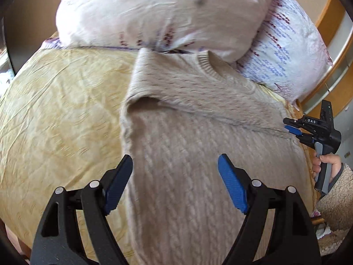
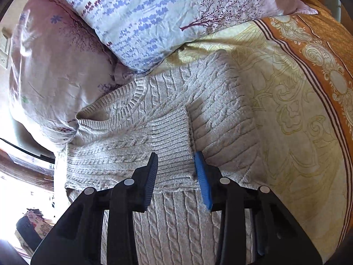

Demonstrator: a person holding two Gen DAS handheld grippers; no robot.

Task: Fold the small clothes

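While the beige cable-knit sweater lies spread on the bed's crinkled yellow patterned cover, its ribbed cuff rests folded across the chest, just ahead of the right tool. That tool's blue ridged pads stand partly apart on either side of the cuff's near edge, not visibly pressing it. The left tool hangs wide open over the braided knit, holding nothing. Two soft printed pillows lie beyond the ribbed collar.

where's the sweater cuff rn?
Right wrist view: the ribbed cuff lies folded across the sweater chest, just ahead of the right gripper, below the collar and the pillows.
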